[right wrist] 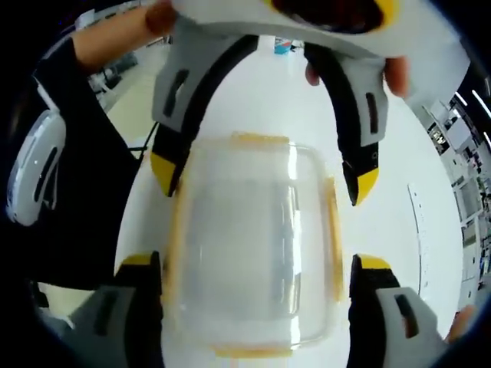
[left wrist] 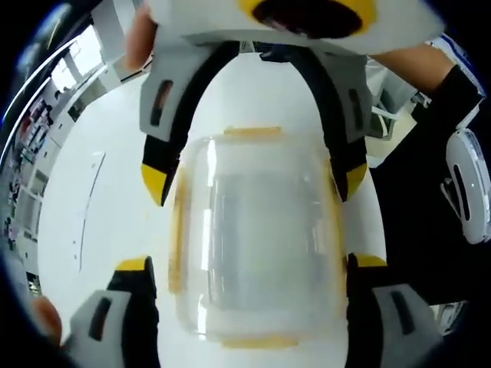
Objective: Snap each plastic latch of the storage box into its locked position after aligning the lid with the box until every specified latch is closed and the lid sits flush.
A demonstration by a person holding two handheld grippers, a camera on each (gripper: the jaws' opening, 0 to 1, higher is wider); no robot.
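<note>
The clear storage box, lid on and rimmed by yellow latches, sits on the white table between your two grippers. Your left gripper and right gripper straddle it from opposite ends, jaws spread wide, gripping nothing.

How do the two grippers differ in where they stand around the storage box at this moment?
In the left gripper view, the left gripper rises from the bottom edge, while the right gripper comes down from the top, opposite it across the storage box. In the right gripper view, the roles swap. Both stand open with yellow-tipped jaws outside the box's long sides, and both straddle the clear lid with its yellow latches.
</note>
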